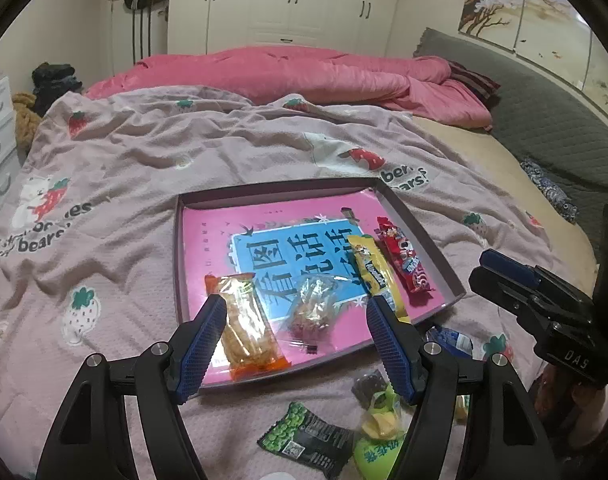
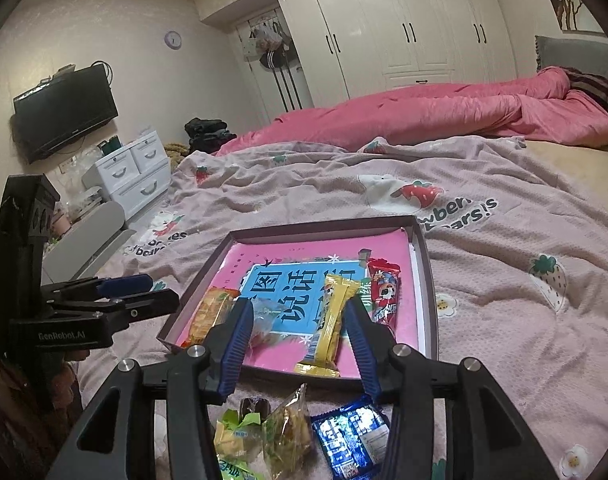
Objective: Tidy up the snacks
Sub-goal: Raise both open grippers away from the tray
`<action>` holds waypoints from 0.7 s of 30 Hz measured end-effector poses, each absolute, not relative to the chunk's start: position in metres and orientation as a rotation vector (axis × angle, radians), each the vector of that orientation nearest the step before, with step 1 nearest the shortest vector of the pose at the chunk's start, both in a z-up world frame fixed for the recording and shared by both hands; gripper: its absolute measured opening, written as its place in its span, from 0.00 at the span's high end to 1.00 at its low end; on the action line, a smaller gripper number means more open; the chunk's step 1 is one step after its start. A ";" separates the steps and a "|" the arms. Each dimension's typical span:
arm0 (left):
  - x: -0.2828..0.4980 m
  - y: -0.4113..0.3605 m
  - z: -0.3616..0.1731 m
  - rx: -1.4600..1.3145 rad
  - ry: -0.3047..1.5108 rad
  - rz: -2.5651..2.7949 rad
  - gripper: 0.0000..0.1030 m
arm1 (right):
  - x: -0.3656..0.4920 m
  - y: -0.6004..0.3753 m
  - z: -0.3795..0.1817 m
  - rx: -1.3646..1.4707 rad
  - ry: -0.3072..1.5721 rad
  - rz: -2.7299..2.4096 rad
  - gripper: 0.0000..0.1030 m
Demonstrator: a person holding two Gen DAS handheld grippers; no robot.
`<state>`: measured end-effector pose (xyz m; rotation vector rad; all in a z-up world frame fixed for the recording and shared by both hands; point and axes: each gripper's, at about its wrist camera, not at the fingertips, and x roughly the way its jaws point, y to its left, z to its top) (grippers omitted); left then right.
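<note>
both grippers, left (image 1: pixel 295 316) and right (image 2: pixel 297 330), hover empty with jaws apart above the tray (image 2: pixel 424 304), loose snacks (image 2: pixel 287 432) lying just below, nearer the right.

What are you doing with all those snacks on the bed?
A person with a gripper in each hand is sorting snacks into a shallow box on the bed. Four packets already lie inside it, including a yellow bar and a red packet. More wait outside, like the blue packet. Both the left gripper and right gripper are empty.

Four snacks (image 1: pixel 247 320) in the tray (image 1: pixel 432 240) (others lie before it).
</note>
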<state>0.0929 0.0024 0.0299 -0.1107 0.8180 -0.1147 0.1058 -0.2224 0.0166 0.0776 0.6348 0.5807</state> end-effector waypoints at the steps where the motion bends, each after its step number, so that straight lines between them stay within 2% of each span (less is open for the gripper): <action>1: 0.091 0.003 0.031 -0.110 0.816 -0.116 0.28 | 0.104 -0.222 0.017 0.076 0.636 0.580 0.54; 21: 0.066 0.010 0.036 -0.075 0.817 -0.111 0.28 | 0.090 -0.226 0.019 0.073 0.644 0.580 0.54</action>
